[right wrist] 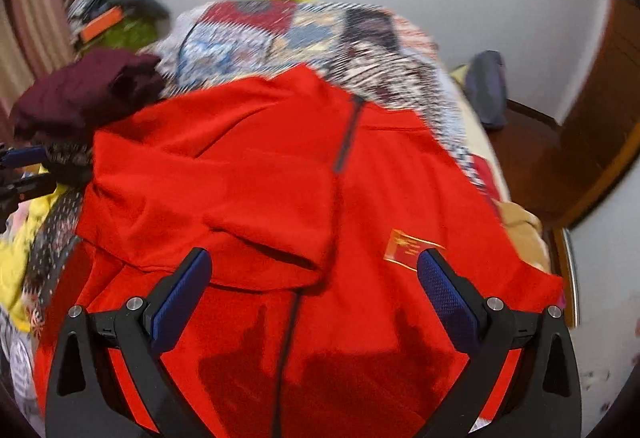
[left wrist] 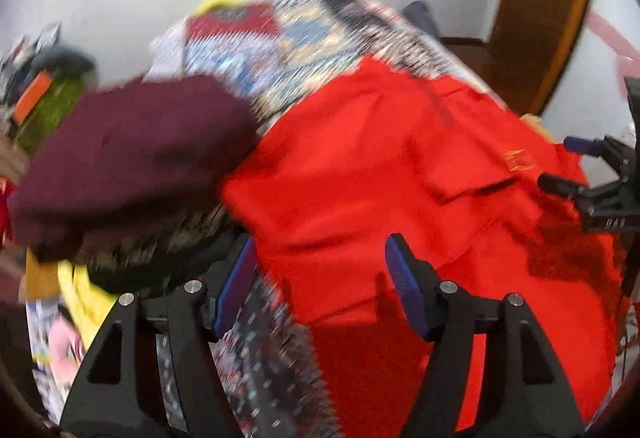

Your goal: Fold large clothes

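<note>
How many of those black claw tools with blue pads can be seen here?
2. The left gripper stands open over the near left edge of the red jacket; the right gripper stands open above the jacket's middle, near its yellow badge.

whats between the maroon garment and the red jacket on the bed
Nothing separate: in the right wrist view the maroon garment butts against the red jacket, with patterned bedspread showing just behind the seam. The left wrist view agrees, though blurred.
</note>
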Demonstrator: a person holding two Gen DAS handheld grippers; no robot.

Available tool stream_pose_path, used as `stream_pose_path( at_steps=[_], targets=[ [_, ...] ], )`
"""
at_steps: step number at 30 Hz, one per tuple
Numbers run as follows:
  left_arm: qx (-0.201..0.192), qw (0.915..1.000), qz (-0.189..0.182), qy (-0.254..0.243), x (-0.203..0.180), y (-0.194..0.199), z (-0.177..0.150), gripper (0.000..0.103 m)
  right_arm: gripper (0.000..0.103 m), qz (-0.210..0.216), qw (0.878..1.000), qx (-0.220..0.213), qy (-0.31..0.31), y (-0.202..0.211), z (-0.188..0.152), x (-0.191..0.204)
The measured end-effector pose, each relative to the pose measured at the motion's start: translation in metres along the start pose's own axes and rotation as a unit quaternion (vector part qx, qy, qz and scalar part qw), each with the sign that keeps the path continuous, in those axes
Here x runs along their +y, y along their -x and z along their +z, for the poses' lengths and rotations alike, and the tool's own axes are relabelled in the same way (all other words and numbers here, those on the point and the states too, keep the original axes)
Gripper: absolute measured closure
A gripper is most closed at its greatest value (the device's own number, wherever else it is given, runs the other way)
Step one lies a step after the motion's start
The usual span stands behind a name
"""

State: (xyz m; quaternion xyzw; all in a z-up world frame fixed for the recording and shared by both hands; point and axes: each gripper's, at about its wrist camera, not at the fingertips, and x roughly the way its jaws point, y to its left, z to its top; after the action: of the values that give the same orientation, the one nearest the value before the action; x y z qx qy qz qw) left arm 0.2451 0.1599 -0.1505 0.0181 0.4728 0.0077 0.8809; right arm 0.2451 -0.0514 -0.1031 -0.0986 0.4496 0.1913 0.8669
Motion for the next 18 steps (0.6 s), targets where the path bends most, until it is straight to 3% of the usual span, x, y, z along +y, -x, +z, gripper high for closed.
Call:
stream_pose_path(
  at_steps=[5, 8, 13, 15, 17, 18],
  targets=[
    [0.041, 0.9983, -0.001, 0.04, 0.027, -0.026, -0.039, 0.037, 0.004, 0.021, 0.998, 0.044, 0.029, -0.044, 0.009, 0.022],
    [0.063, 0.9962, -0.014, 0.057, 0.03, -0.042, -0.063, 0.037, 0.016, 0.025, 0.996, 0.072, 0.047, -0.067, 0.009, 0.03],
    [0.083, 0.9937, -0.018, 0.074, 0.025, -0.067, -0.072, 0.037, 0.025, 0.025, 0.992, 0.095, 0.074, -0.091, 0.009, 0.037],
    [0.077, 0.9931, -0.016, 0.087, 0.024, -0.073, -0.069, 0.036, 0.039, 0.027, 0.992, 0.097, 0.082, -0.097, 0.012, 0.039],
    [0.071, 0.9911, -0.021, 0.11, 0.028, -0.077, -0.066, 0.036, 0.065, 0.028, 0.991, 0.1, 0.089, -0.103, 0.014, 0.044],
    [0.07, 0.9897, -0.023, 0.123, 0.03, -0.079, -0.065, 0.036, 0.071, 0.024, 0.99, 0.101, 0.092, -0.106, 0.014, 0.046]
  ],
)
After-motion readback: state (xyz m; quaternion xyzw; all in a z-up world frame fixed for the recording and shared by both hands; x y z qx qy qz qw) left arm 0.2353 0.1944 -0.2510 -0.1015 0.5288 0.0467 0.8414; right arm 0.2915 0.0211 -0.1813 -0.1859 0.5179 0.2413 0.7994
